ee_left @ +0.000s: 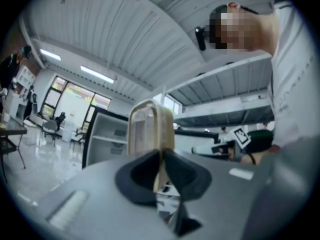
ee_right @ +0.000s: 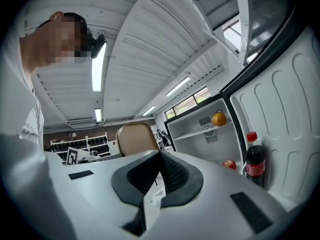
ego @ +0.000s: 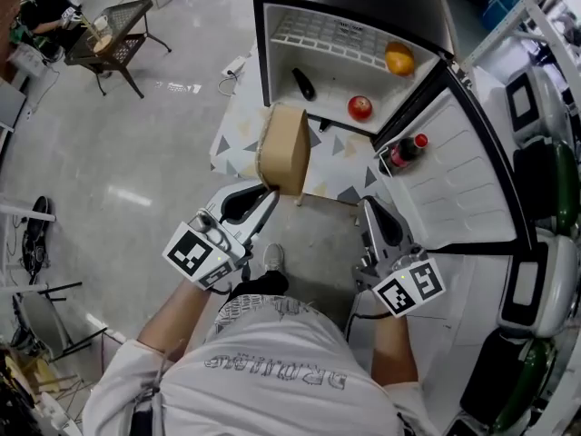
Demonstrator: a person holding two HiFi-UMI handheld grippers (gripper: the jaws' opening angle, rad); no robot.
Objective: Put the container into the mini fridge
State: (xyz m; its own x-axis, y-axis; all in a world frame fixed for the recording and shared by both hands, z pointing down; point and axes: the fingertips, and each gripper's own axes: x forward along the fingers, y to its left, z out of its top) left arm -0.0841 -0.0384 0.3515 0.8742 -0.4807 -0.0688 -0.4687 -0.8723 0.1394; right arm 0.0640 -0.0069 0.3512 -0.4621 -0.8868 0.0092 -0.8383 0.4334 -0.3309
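The container [ego: 284, 150] is a tan, lidded box held in the air in front of the open mini fridge [ego: 349, 7]. My left gripper [ego: 267, 192] is shut on its lower edge. In the left gripper view the container [ee_left: 150, 126] stands upright between the pads, with the fridge [ee_left: 102, 134] behind it. My right gripper [ego: 367, 209] hangs to the right, below the fridge door [ego: 463, 175]; it is shut on nothing. The right gripper view shows its jaws [ee_right: 160, 156] closed together, the container [ee_right: 135, 139] to the left and the fridge interior [ee_right: 200, 136] ahead.
Inside the fridge lie an orange [ego: 399, 59] on the wire shelf, a red apple [ego: 360, 107] and a dark long object [ego: 304, 84] on the floor. A cola bottle [ego: 406, 151] stands in the door. The fridge rests on a patterned low table [ego: 234, 134]. A black side table [ego: 116, 33] is far left.
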